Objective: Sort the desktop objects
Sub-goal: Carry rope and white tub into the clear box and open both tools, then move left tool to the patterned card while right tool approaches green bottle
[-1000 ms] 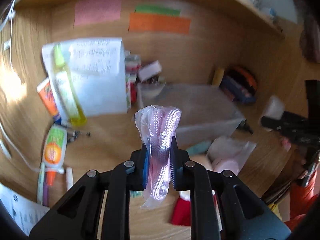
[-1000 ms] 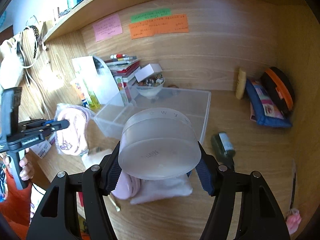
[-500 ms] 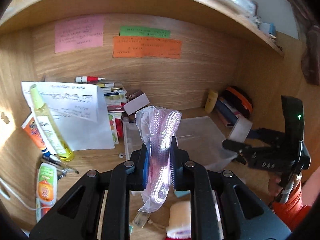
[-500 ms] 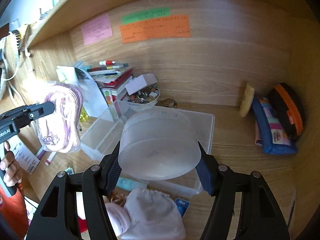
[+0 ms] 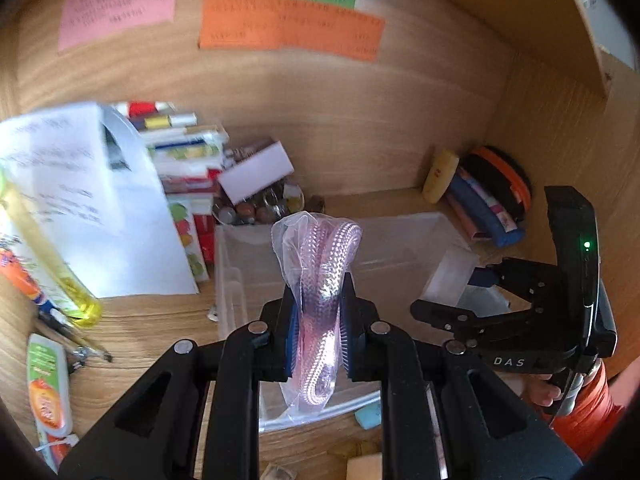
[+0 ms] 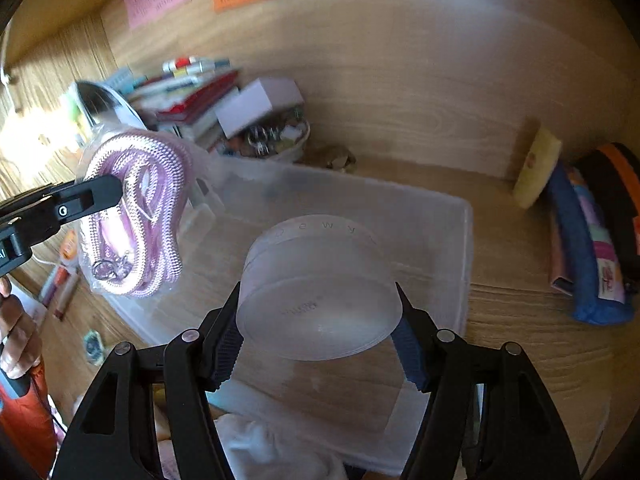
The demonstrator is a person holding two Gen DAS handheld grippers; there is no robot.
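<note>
My left gripper [image 5: 319, 336] is shut on a clear bag holding a coiled pink rope [image 5: 320, 280]; the bag hangs above the left part of a clear plastic bin [image 5: 400, 240]. In the right wrist view the bagged rope [image 6: 136, 216] hangs from the left gripper [image 6: 100, 196] over the bin's left wall. My right gripper [image 6: 320, 340] is shut on a frosted round jar [image 6: 320, 292], held above the bin [image 6: 460, 248]. The right gripper also shows in the left wrist view [image 5: 472, 300] at the bin's right side.
A stack of books [image 5: 184, 152], a white paper sheet [image 5: 80, 200] and a bowl of small items [image 5: 260, 208] stand behind the bin on the left. Tubes and pens [image 5: 48, 380] lie at left. Pouches [image 6: 588, 240] lean in the right corner. Soft items [image 6: 260, 440] lie in front.
Both grippers have moved forward toward the bin with their loads. The jar and the bagged rope now hang over the bin, which looks larger in both views.
</note>
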